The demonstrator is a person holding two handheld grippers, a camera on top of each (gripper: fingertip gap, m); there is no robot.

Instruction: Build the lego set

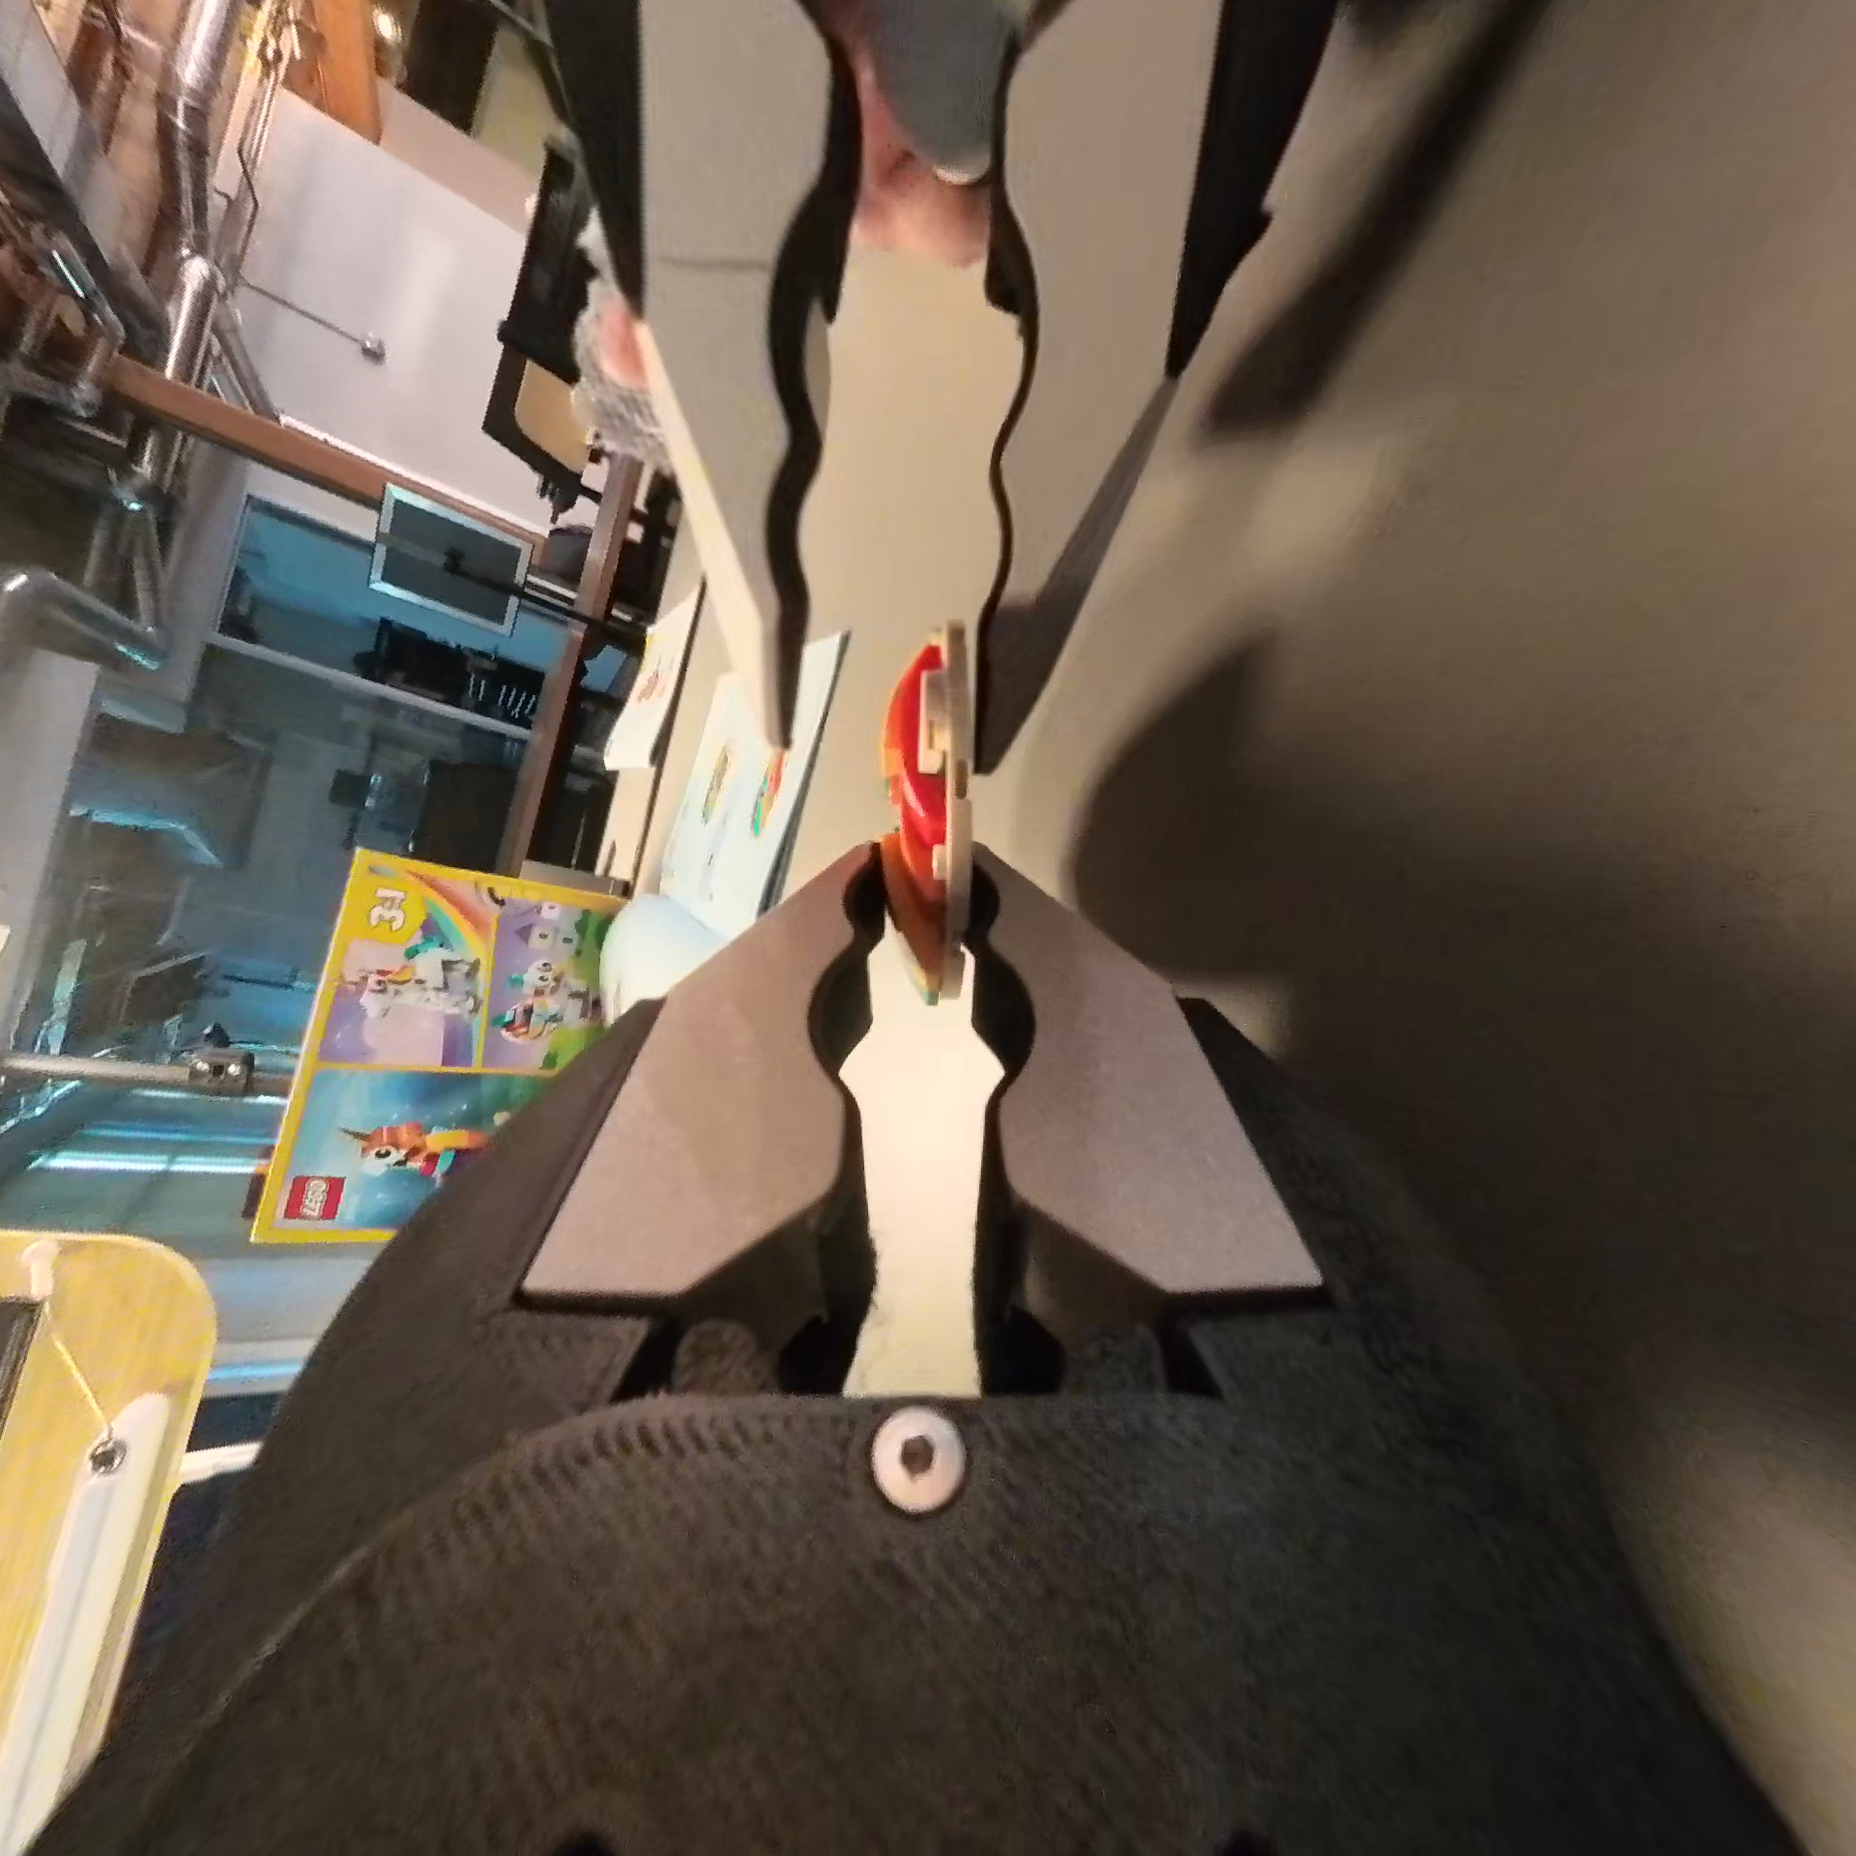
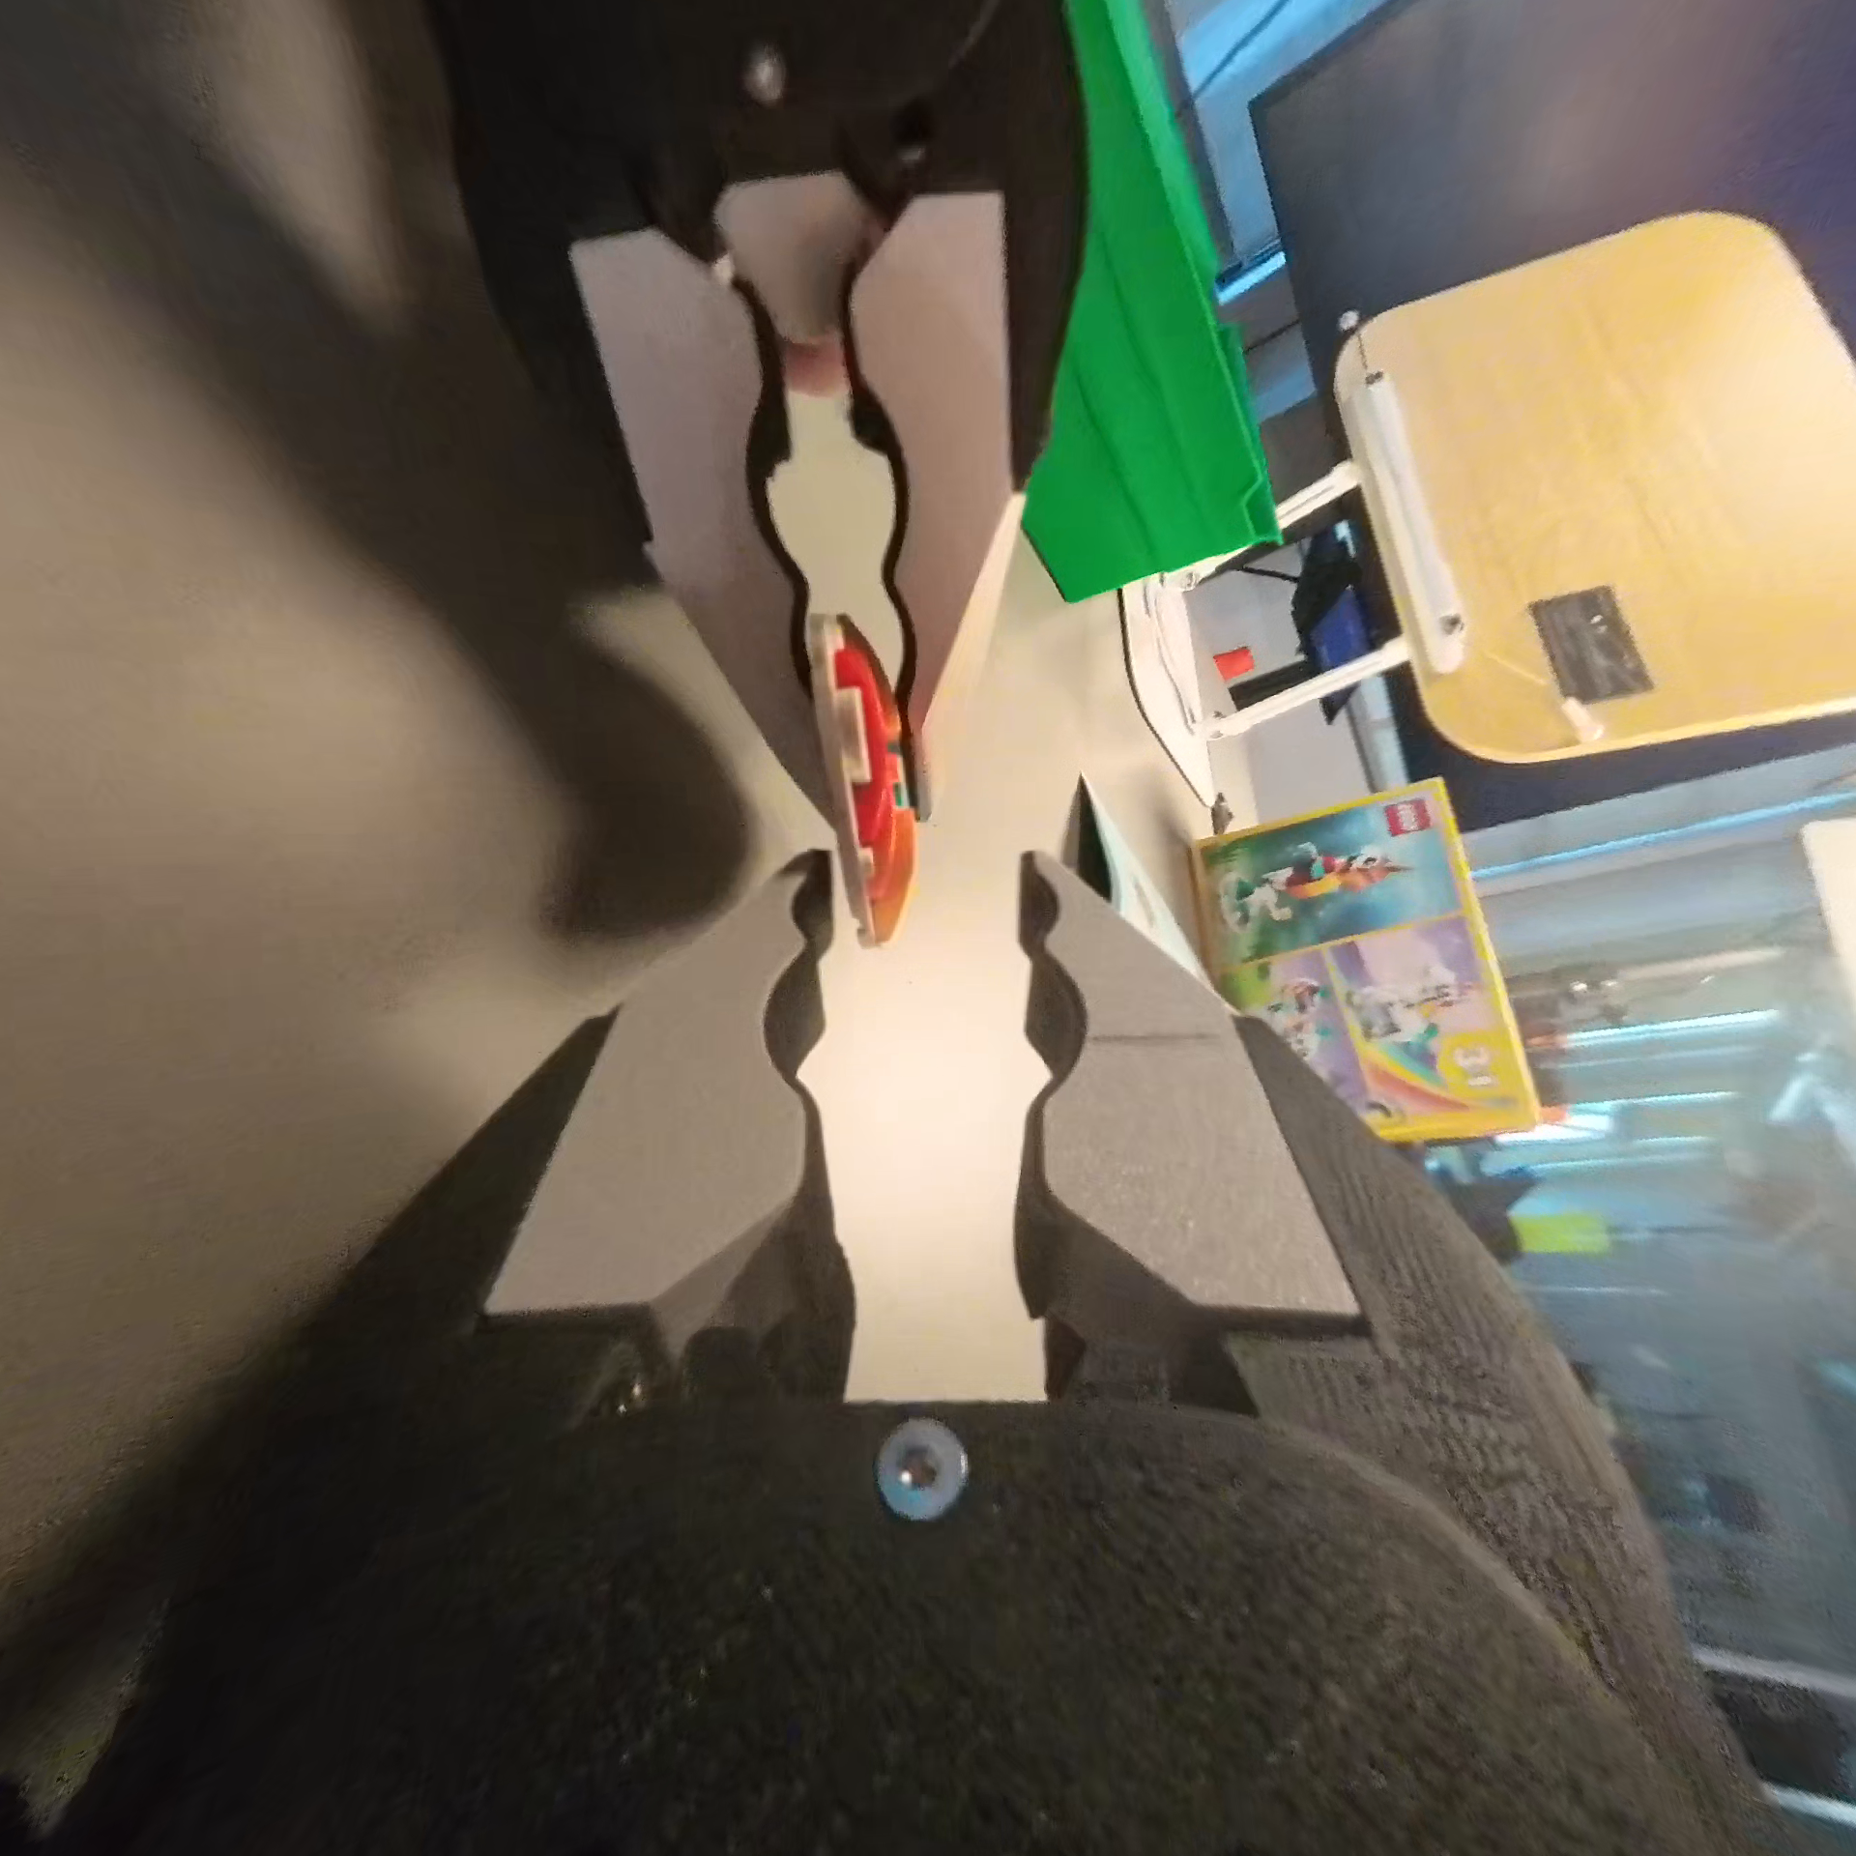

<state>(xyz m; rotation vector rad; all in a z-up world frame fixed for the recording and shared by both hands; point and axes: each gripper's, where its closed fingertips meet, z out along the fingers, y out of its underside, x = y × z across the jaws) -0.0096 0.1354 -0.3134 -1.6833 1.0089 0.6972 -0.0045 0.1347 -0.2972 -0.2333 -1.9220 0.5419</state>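
Lego disc point(image 1: 929, 793), red-orange layers begun on tan, far from finished; our left gripper point(image 1: 919, 884) clamps its six-o'clock edge; right gripper point(image 2: 924, 884) spread, empty.

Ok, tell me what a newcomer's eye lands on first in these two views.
First, the red-and-orange lego piece on its tan plate, on edge in mid-frame, pinched by the left gripper while the open right gripper faces it with one finger beside the plate. Next the yellow lego box, lying on the table to the side, and the bright green sheet at the top of the right wrist view.
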